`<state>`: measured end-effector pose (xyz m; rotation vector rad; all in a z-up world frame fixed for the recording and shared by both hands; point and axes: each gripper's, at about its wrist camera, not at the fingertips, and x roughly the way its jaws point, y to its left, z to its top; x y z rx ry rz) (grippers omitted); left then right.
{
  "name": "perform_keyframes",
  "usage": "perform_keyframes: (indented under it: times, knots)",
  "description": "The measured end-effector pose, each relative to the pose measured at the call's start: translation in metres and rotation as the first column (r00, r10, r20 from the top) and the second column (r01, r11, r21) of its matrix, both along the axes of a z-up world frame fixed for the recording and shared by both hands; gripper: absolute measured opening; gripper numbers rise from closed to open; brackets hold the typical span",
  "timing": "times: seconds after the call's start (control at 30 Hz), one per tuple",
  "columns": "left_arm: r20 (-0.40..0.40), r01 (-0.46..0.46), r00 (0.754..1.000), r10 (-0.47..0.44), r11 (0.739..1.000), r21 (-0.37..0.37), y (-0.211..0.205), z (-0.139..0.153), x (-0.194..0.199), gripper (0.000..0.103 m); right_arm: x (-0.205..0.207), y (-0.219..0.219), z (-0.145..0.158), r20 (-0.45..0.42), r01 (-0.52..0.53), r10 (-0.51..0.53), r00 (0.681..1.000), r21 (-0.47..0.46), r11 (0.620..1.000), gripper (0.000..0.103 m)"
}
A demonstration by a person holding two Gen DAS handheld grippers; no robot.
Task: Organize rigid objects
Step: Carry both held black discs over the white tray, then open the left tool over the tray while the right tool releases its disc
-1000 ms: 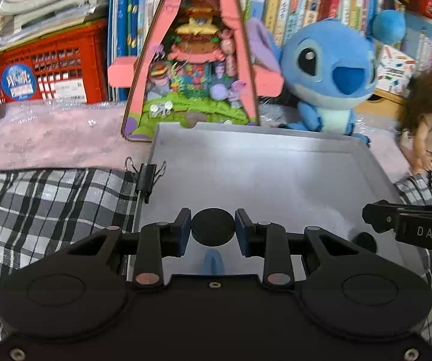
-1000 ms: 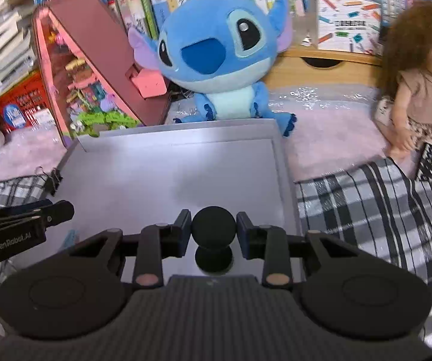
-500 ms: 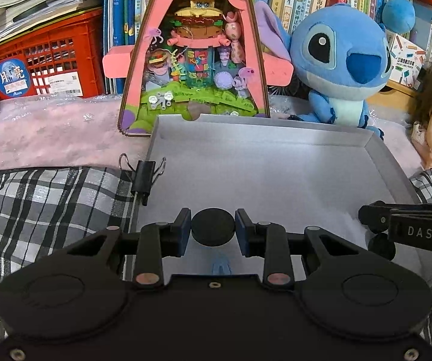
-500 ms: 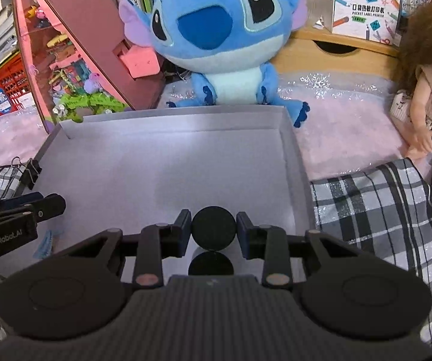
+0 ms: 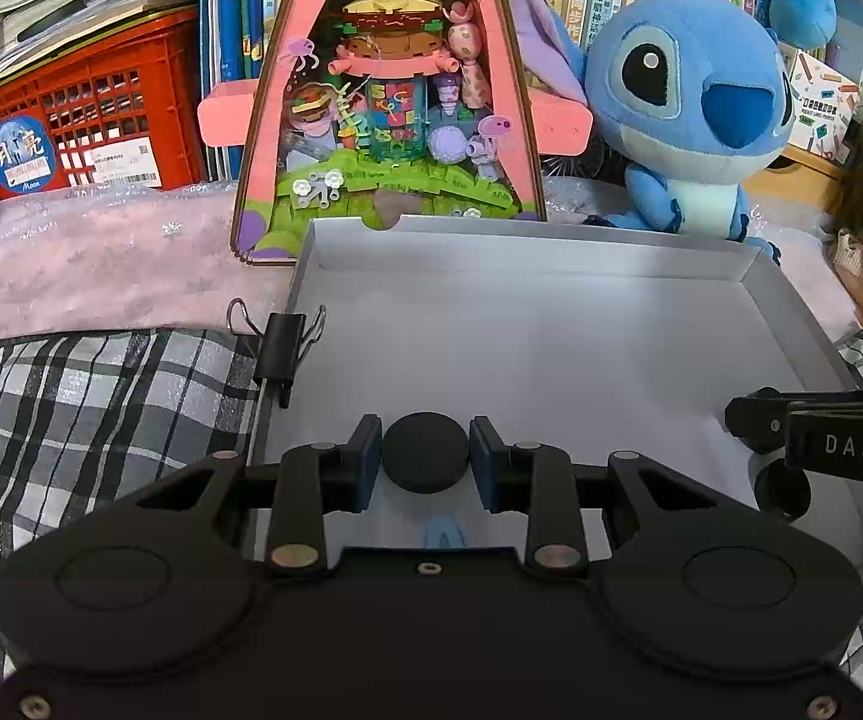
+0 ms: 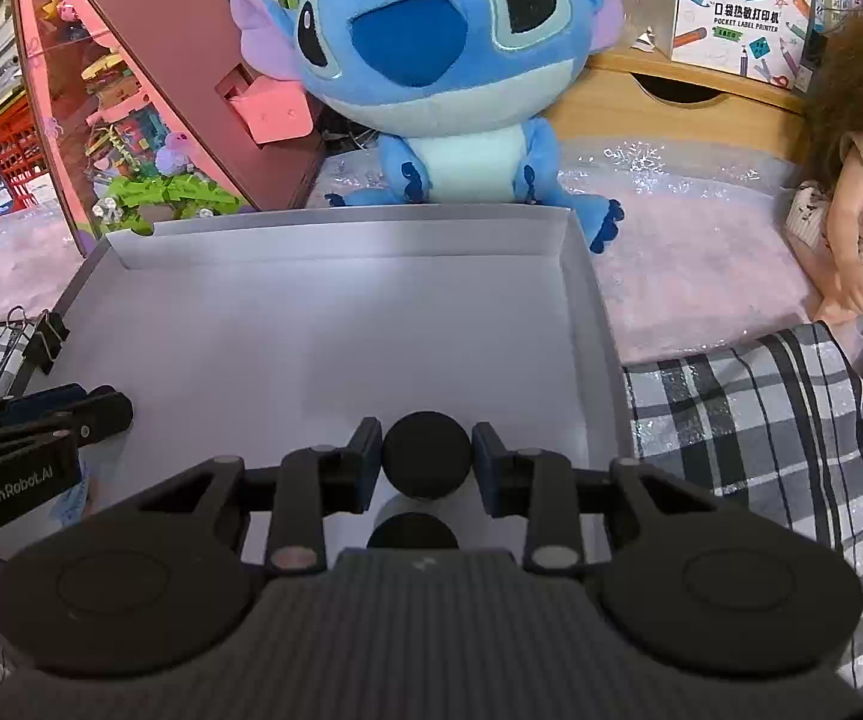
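Each gripper holds a small black disc over the near end of a shallow grey tray (image 5: 551, 252). The left gripper (image 5: 425, 459) has its blue pads nipped onto the rim of the left disc (image 5: 425, 459) — jaws only narrowly apart, flat round face turned toward the camera. A round thing has no long axis to speak of; its thin axis runs along the fingers. The right gripper (image 6: 426, 462) grips the right disc (image 6: 426, 462) the same way, pads pressed on either edge, above the tray's near right corner. Just below it a dark round patch (image 6: 412, 531) shows on the tray floor — shadow or another disc, I cannot tell. A black binder clip (image 5: 280, 348) bites the tray's left wall. A small blue mark (image 5: 443, 534) lies at the near edge. Past the far edge stand a pink triangular display case (image 5: 389, 102) and a blue plush toy (image 6: 437, 60); a doll (image 6: 857, 180) sits off the far right corner.
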<state>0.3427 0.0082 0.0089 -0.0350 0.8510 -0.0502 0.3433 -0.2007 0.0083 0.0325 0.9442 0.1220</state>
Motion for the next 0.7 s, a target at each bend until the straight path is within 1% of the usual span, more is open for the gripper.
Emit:
perform_keyframes:
  times: [0.23,0.27,0.33,0.4,0.43,0.5,0.53,0.57,0.6,0.7]
  knots:
    - [0.012,0.01,1.0,-0.01,1.0,0.016,-0.002,-0.002,-0.001,0.03,0.002,0.0,-0.001,-0.002,-0.002,0.002,1.0,-0.005,1.0,0.04]
    - [0.015,0.011,1.0,-0.011,1.0,0.02,-0.002,-0.002,-0.002,0.03,0.002,0.0,-0.001,-0.002,-0.003,0.003,1.0,-0.007,1.0,0.042]
    - [0.018,0.014,1.0,-0.015,0.999,0.029,-0.004,-0.002,-0.003,0.03,0.002,0.001,-0.002,0.0,-0.003,0.003,1.0,-0.008,1.0,0.043]
    - [0.023,0.012,1.0,-0.013,0.999,0.035,-0.005,-0.002,-0.004,0.03,0.002,0.001,-0.002,0.003,0.001,-0.001,1.0,-0.009,1.0,0.054]
    - [0.026,0.01,1.0,-0.011,0.999,0.036,-0.005,-0.001,-0.005,0.031,0.002,0.0,-0.002,0.004,0.003,-0.003,1.0,-0.006,1.0,0.054]
    - [0.031,0.012,0.999,-0.013,0.999,0.033,-0.005,0.001,-0.007,0.037,0.0,-0.001,-0.001,0.01,0.01,-0.01,1.0,0.007,1.0,0.059]
    - [0.036,0.01,0.999,-0.011,0.999,0.033,-0.005,0.002,-0.008,0.042,-0.001,-0.002,0.0,0.017,0.015,-0.015,1.0,0.012,1.0,0.061]
    - [0.041,0.009,0.999,-0.011,0.999,0.033,-0.005,0.004,-0.01,0.044,-0.002,-0.003,0.002,0.026,0.019,-0.019,0.999,0.017,1.0,0.065]
    - [0.045,0.011,0.999,-0.013,0.999,0.031,-0.005,0.006,-0.012,0.044,-0.004,-0.004,0.004,0.036,0.024,-0.025,0.999,0.024,0.999,0.066]
    - [0.056,0.018,0.998,-0.019,1.0,0.019,-0.004,0.013,-0.02,0.053,-0.01,-0.008,0.01,0.054,0.033,-0.035,0.998,0.047,0.998,0.07]
